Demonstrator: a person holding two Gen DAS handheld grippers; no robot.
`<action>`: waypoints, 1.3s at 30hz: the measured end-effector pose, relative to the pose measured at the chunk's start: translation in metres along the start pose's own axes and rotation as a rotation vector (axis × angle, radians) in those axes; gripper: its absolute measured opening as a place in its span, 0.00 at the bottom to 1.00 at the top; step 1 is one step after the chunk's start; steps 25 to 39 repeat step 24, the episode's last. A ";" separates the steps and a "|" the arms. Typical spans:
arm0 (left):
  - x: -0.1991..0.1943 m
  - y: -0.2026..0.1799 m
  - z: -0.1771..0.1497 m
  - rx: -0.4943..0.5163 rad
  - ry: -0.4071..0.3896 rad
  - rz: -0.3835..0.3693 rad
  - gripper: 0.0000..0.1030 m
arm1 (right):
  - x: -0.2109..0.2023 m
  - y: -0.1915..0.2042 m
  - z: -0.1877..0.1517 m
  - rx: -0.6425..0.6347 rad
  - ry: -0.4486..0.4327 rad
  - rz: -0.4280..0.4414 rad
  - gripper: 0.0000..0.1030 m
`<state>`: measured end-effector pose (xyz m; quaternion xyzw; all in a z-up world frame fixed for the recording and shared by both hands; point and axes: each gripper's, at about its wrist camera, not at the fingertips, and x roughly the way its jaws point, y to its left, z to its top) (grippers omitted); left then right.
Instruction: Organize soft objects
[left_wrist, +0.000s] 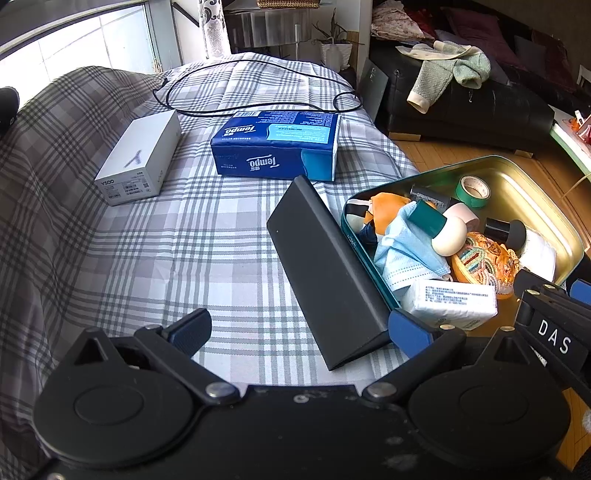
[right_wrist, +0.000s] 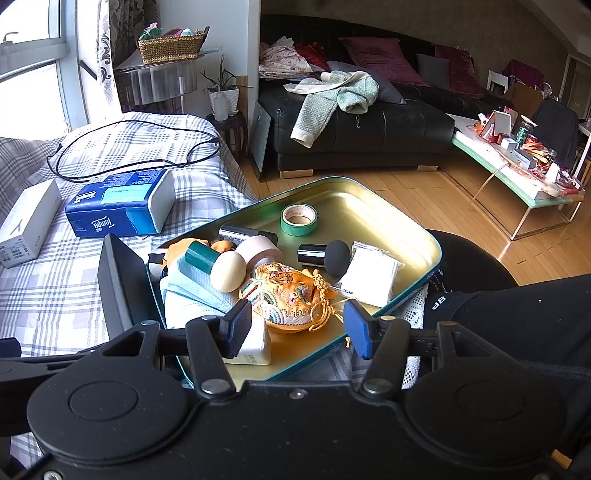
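A gold-lined teal tin (right_wrist: 388, 218) (left_wrist: 532, 192) at the bed's right edge holds an embroidered orange pouch (right_wrist: 284, 295) (left_wrist: 484, 262), a blue face mask (right_wrist: 188, 291) (left_wrist: 406, 254), a white tissue pack (left_wrist: 452, 301) (right_wrist: 255, 350), an orange plush (left_wrist: 388, 203), a white gauze packet (right_wrist: 369, 273), tape rolls and sponge applicators. My right gripper (right_wrist: 297, 328) is open over the tin's near edge, with the pouch between its fingers and no contact visible. My left gripper (left_wrist: 299, 332) is open above the bedspread, left of the tin.
A black flat box (left_wrist: 321, 266) leans against the tin's left side. A blue Tempo tissue box (left_wrist: 277, 147), a white carton (left_wrist: 140, 158) and a black cable (left_wrist: 258, 88) lie on the plaid bedspread (left_wrist: 147, 258). A black sofa (right_wrist: 369, 125) with clothes stands behind.
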<state>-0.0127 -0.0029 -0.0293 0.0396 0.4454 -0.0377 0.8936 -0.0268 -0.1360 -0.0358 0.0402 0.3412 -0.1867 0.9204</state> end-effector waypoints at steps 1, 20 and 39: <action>0.000 0.000 0.000 0.000 0.000 0.000 0.99 | 0.000 -0.001 0.001 0.000 0.000 0.000 0.53; -0.001 0.000 -0.001 0.006 0.009 -0.008 0.99 | 0.000 0.000 0.000 -0.001 0.001 0.001 0.53; 0.000 -0.002 -0.003 0.015 0.011 -0.007 0.99 | 0.000 0.000 0.000 -0.001 0.001 -0.002 0.53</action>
